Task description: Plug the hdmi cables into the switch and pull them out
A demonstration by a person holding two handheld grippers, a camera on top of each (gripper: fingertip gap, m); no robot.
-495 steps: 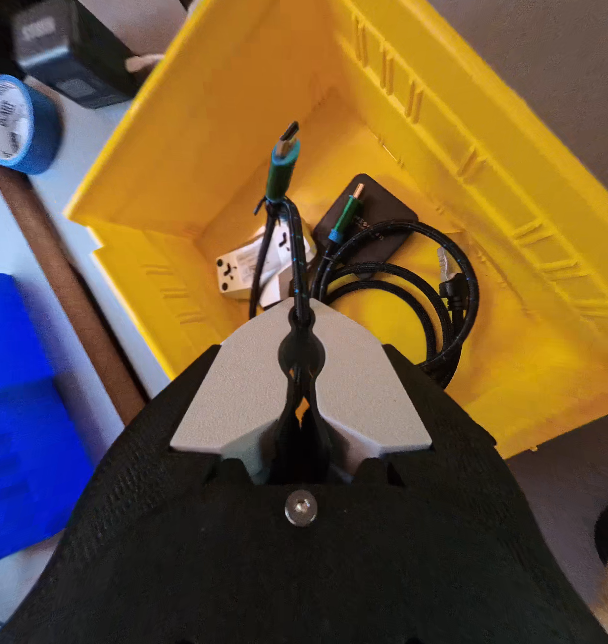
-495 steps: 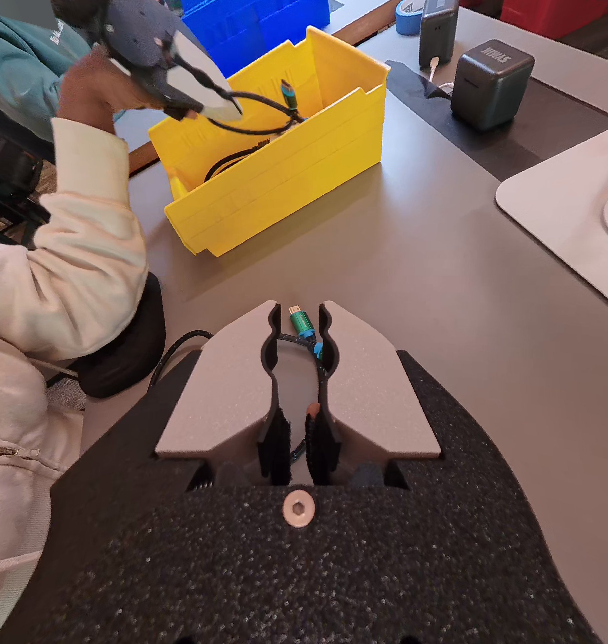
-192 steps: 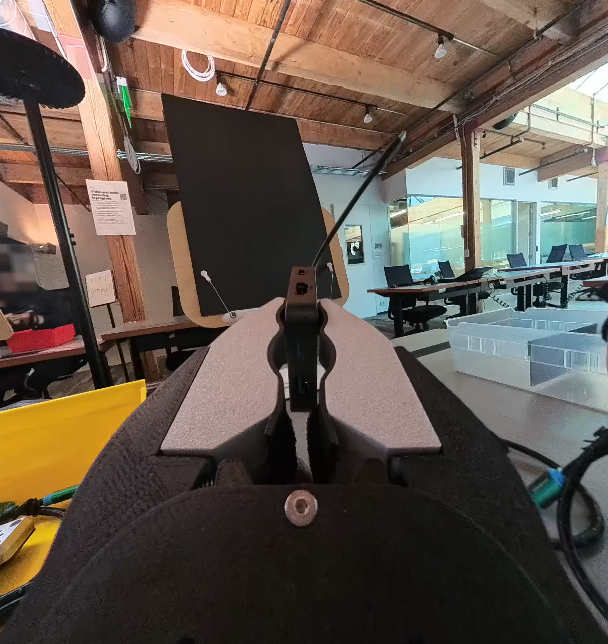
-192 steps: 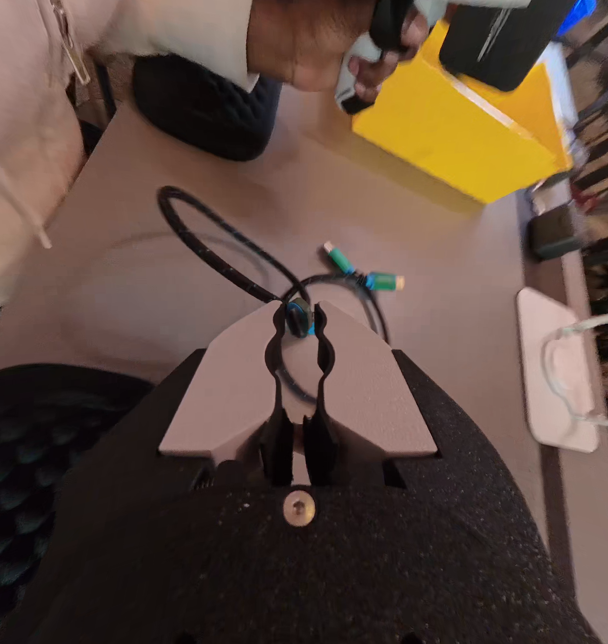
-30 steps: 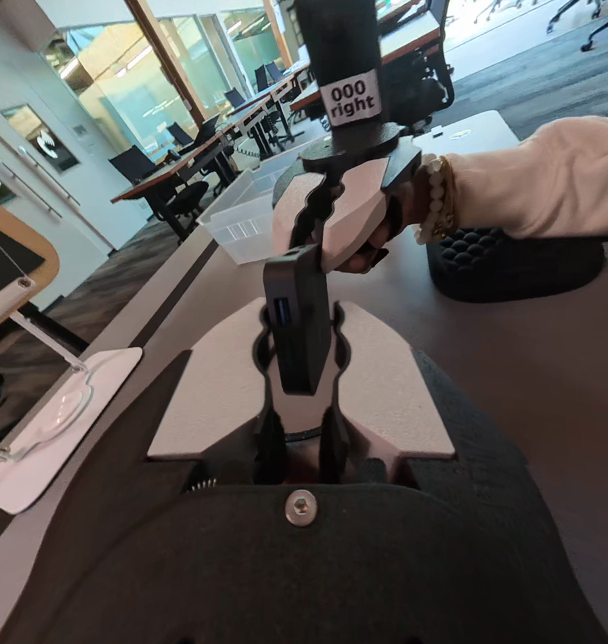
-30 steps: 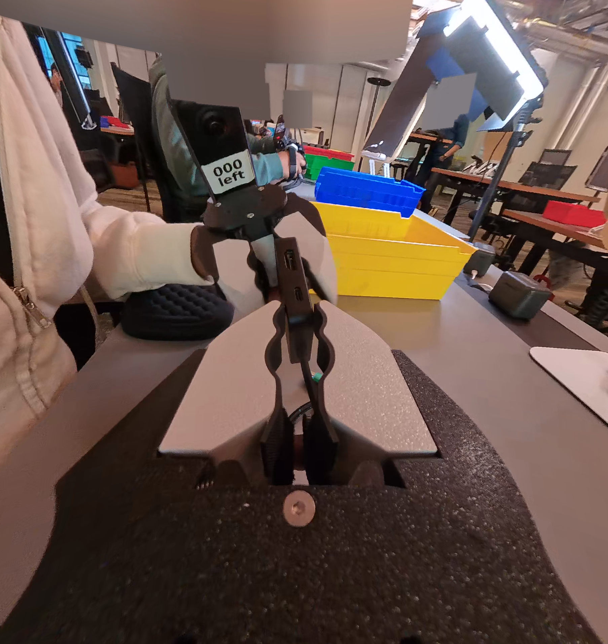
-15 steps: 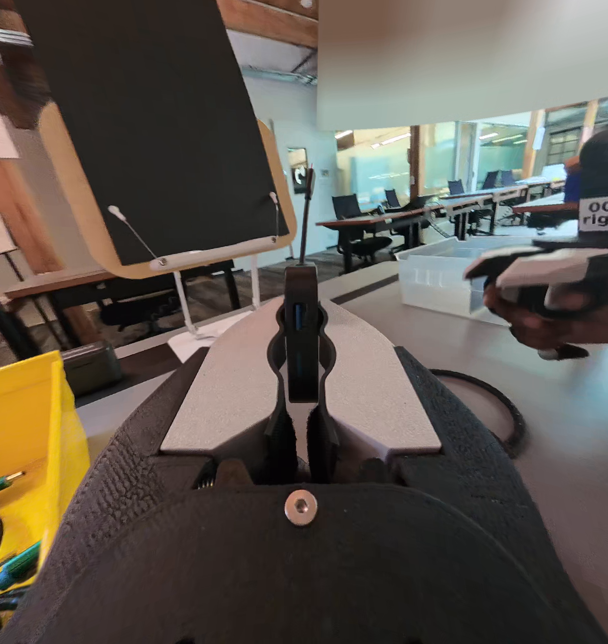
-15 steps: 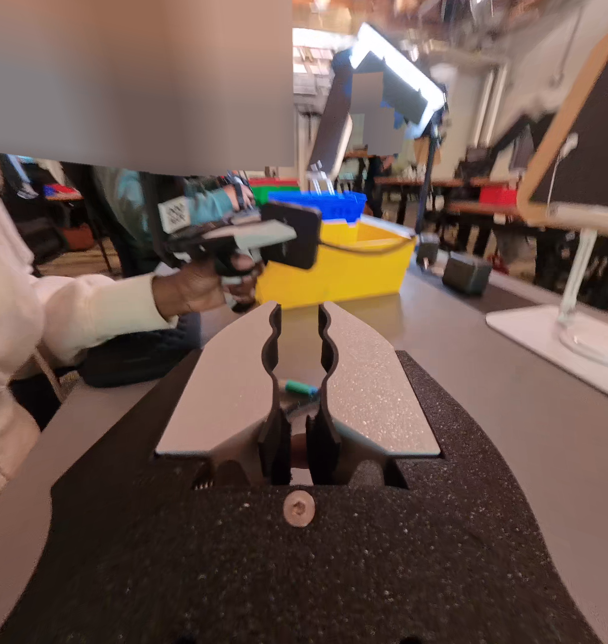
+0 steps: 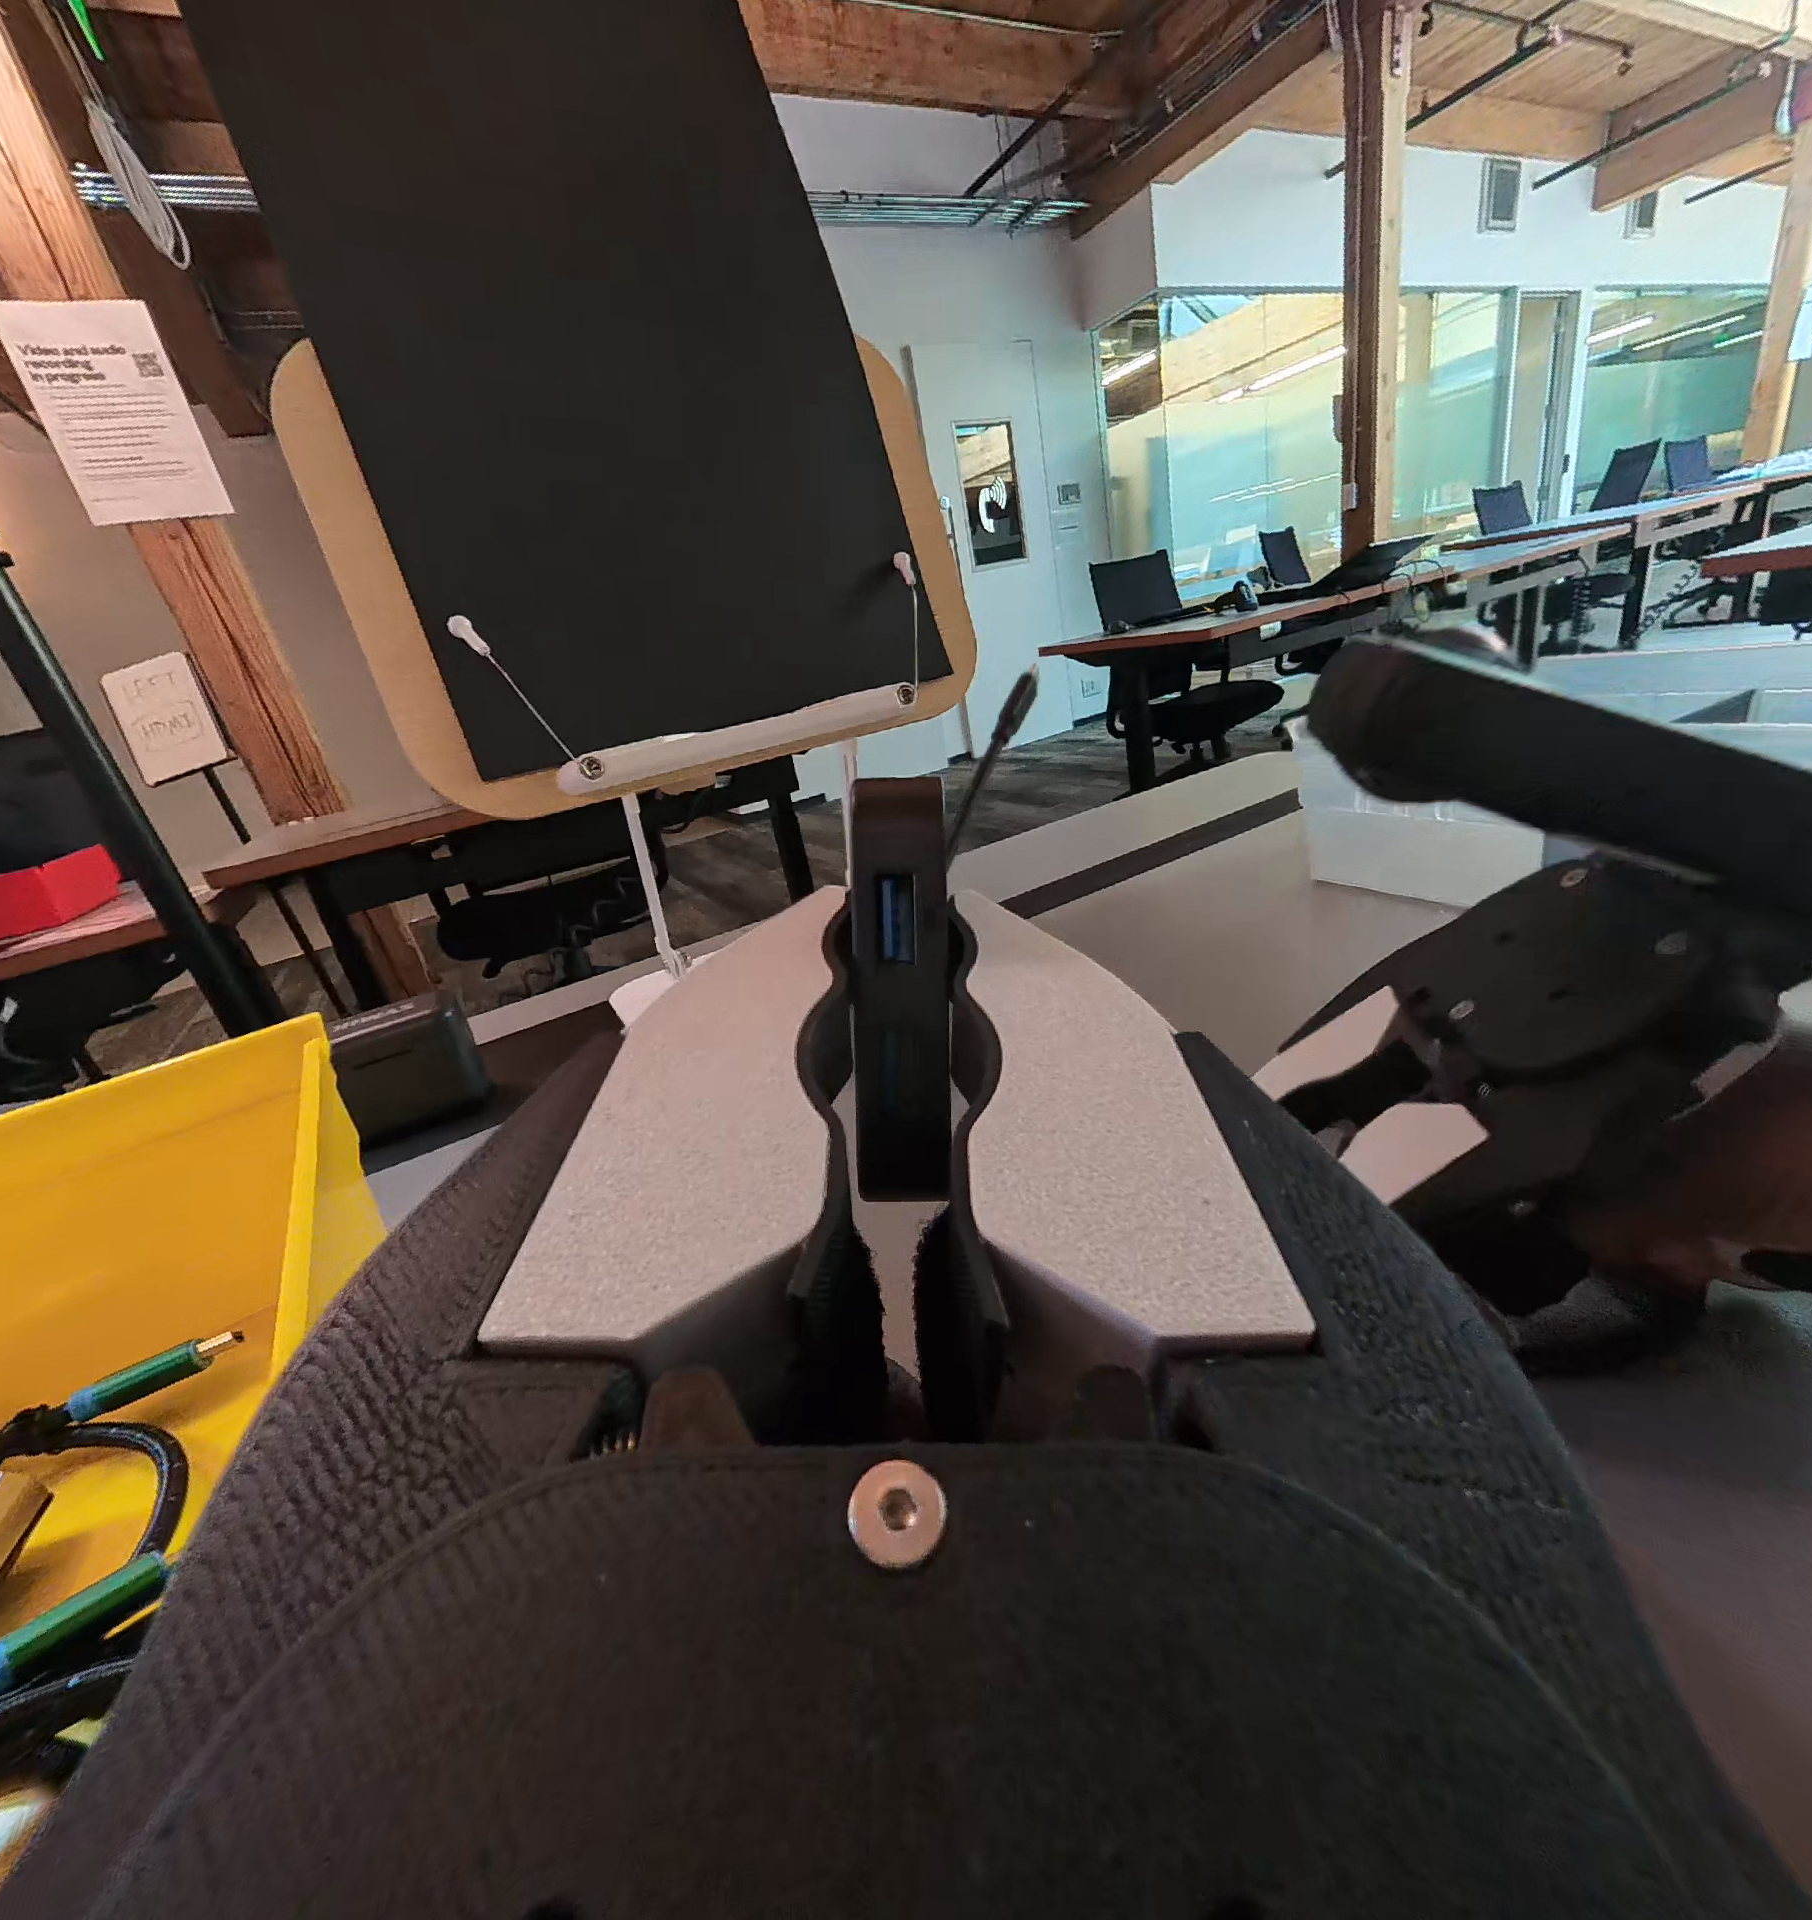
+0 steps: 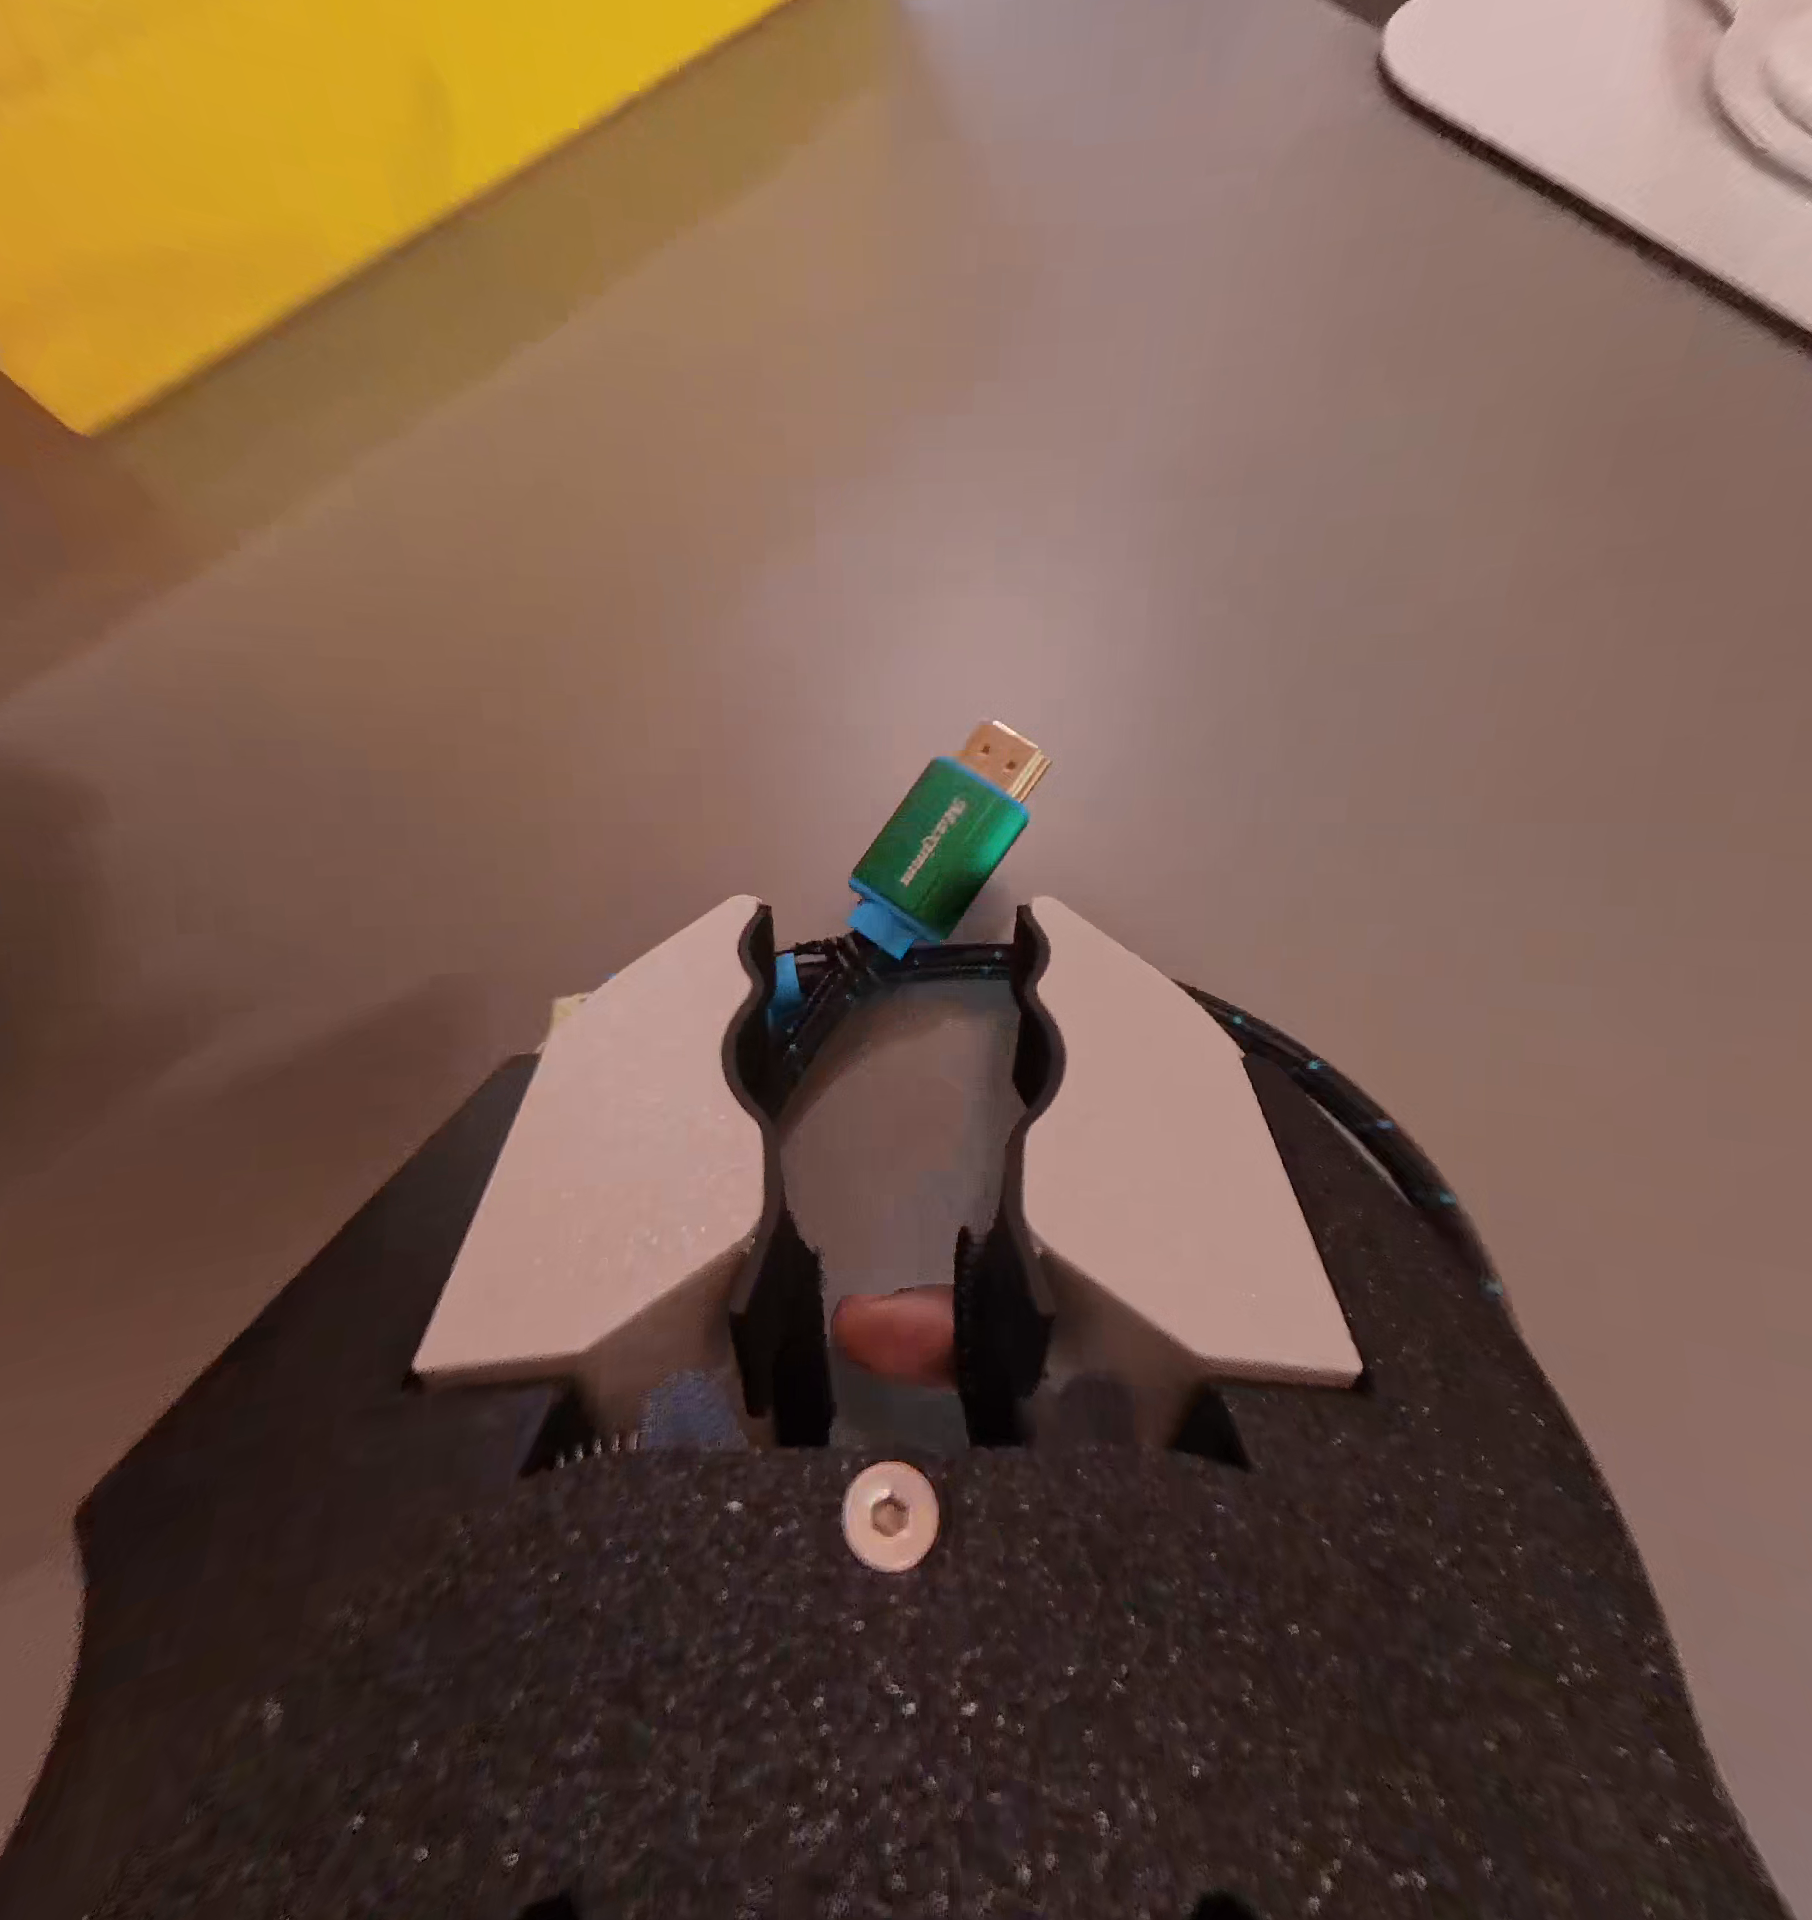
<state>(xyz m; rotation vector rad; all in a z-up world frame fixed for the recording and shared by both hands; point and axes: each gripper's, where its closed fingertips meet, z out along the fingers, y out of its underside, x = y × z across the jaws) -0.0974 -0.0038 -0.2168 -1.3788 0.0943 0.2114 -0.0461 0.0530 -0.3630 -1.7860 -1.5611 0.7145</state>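
My left gripper (image 9: 897, 935) is clamped on the black switch (image 9: 897, 997), held upright on edge above the bench (image 10: 1297, 623). My right gripper (image 10: 889, 925) is spread wide, holding nothing, over the green plug (image 10: 938, 836) and black cable (image 10: 1338, 1101) on the bench, near the yellow bin (image 10: 206, 177).

Left tool (image 9: 897, 925): two pale grey, grainy-faced fingers (image 9: 694, 1122) with wavy black inner edges, seated in a black textured body; one silver hex-socket screw (image 9: 896, 1519) centred below them. Right tool (image 10: 889, 914): same pale grey fingers (image 10: 1162, 1143), black speckled foam-like body, same silver hex screw (image 10: 887, 1523); black ribbed pads at the finger roots
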